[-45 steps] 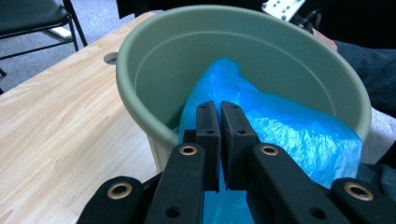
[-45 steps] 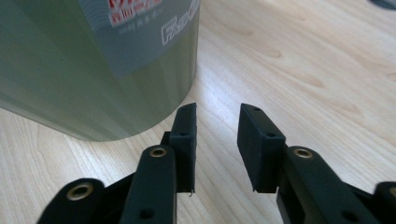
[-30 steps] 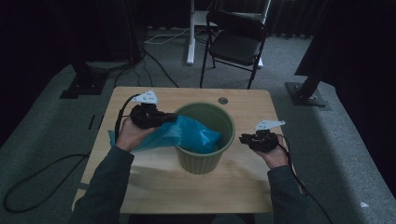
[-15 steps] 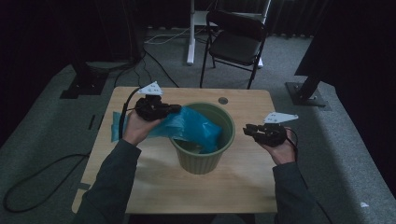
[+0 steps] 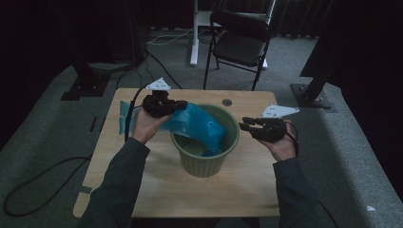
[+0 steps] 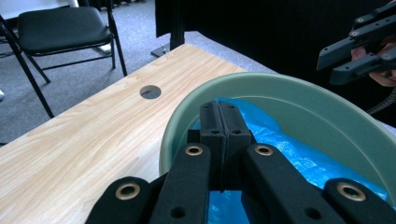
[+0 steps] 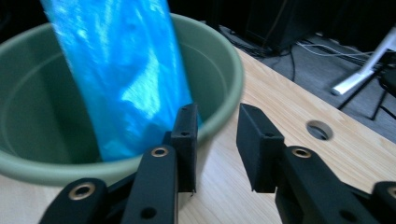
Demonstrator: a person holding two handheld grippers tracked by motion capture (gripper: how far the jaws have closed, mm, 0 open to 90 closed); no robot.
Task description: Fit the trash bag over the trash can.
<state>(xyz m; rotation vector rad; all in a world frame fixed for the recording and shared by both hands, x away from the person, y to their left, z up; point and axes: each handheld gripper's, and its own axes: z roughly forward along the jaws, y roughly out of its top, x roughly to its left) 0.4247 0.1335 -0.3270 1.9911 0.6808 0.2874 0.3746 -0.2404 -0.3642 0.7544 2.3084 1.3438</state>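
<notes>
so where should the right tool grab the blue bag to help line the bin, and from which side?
Probably the loose blue bag edge draped over the green bin's rim on the right tool's side, approached from outside the rim with the jaws open. The left tool is already shut on the opposite end, and the film hangs slack there.

The bucket (image 5: 204, 154) is set mid-table (image 5: 142, 190), between the left gripper (image 5: 180, 105) and the right gripper (image 5: 243, 125). The bag (image 5: 195, 124) is draped from the left gripper into the bucket. A chair (image 5: 240, 45) is placed beyond both.
</notes>
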